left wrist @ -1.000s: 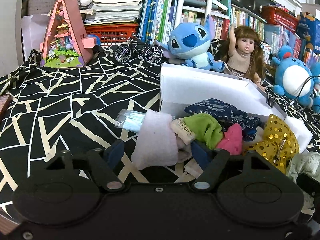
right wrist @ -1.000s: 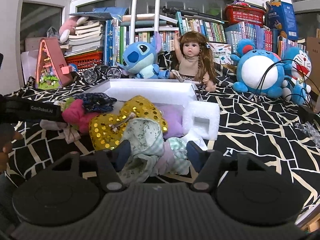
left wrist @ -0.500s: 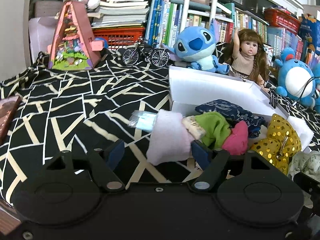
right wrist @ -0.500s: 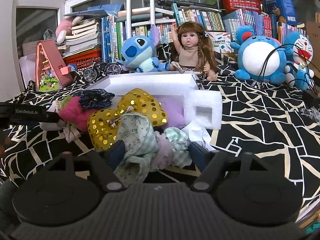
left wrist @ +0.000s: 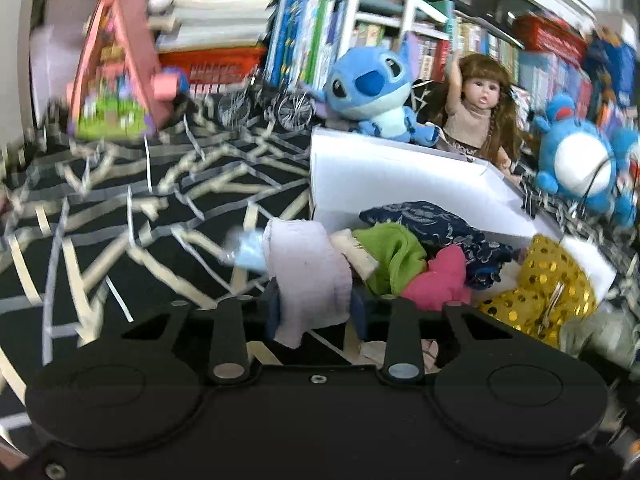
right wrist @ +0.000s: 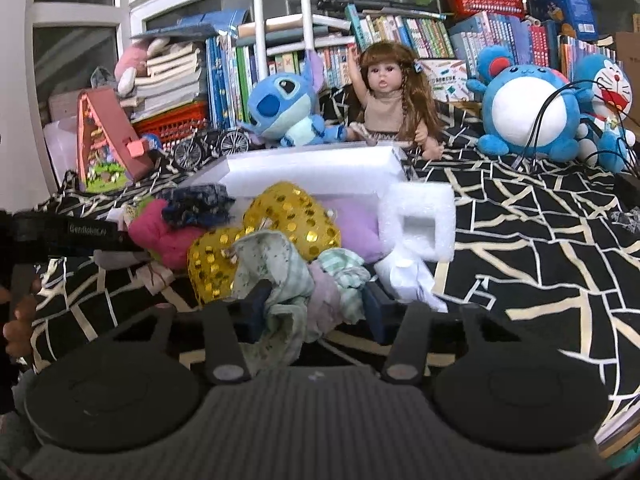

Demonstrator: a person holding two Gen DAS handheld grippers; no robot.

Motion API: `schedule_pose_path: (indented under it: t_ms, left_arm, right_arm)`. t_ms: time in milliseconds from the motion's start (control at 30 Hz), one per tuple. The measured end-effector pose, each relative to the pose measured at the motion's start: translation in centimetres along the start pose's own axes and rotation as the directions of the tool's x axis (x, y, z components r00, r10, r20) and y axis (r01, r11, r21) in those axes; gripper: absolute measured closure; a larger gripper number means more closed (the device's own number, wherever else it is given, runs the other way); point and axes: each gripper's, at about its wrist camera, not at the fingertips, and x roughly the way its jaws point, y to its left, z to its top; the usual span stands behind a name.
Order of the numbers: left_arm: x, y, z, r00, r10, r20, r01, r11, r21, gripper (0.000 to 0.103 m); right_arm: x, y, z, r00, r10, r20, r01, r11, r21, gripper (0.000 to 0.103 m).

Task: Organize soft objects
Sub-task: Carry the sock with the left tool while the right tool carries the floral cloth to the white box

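A pile of soft cloths lies in front of a white foam box (left wrist: 384, 176) on the black patterned sheet. My left gripper (left wrist: 316, 312) is shut on a pale pink cloth (left wrist: 308, 276), which hangs between its blue fingers. Beside it lie a green cloth (left wrist: 396, 260), a magenta cloth (left wrist: 440, 284), a dark blue patterned cloth (left wrist: 432, 220) and a gold sequin piece (left wrist: 548, 284). My right gripper (right wrist: 316, 308) has narrowed around a mint patterned cloth (right wrist: 276, 264) and a lilac and checked cloth (right wrist: 332, 292). The gold sequin piece (right wrist: 280, 224) lies just beyond.
A Stitch plush (right wrist: 284, 108), a doll (right wrist: 388, 92), a round blue plush (right wrist: 524, 108) and a Doraemon plush (right wrist: 608, 96) stand behind the box before bookshelves. A pink toy house (left wrist: 116, 76) and toy bicycle (left wrist: 264, 104) stand far left. A foam block (right wrist: 424, 220) lies right of the pile.
My left gripper has closed on the pale pink cloth and the view is blurred with motion. My right gripper's fingers have come closer together around the mint cloth bundle.
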Motion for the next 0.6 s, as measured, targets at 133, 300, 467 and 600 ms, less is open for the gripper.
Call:
schedule_pose_path:
  t_ms: [133, 300, 467, 600]
  left_arm:
    - [-1.5, -1.0, 0.0, 0.992, 0.092, 0.084, -0.102, 0.986, 0.133, 0.071]
    - [-2.9, -1.6, 0.1, 0.98, 0.143, 0.138, -0.17, 0.962, 0.212, 0.068]
    - [-2.9, -2.0, -0.8, 0.982, 0.153, 0.114, -0.177, 0.952, 0.25, 0.06]
    - [-2.6, -1.3, -1.3, 0.984, 0.153, 0.089, -0.169, 0.963, 0.21, 0.05]
  right_arm:
    - [-0.3, -0.2, 0.6, 1.0, -0.006, 0.024, 0.006, 1.0, 0.007, 0.053]
    - [-0.5, 0.1, 1.2, 0.999, -0.012, 0.052, 0.012, 1.0, 0.003, 0.054]
    - [-0.6, 0.3, 1.2, 0.998, -0.016, 0.058, 0.016, 1.0, -0.001, 0.053]
    - [-0.6, 0.2, 1.0, 0.999, -0.02, 0.05, 0.02, 1.0, 0.006, 0.053]
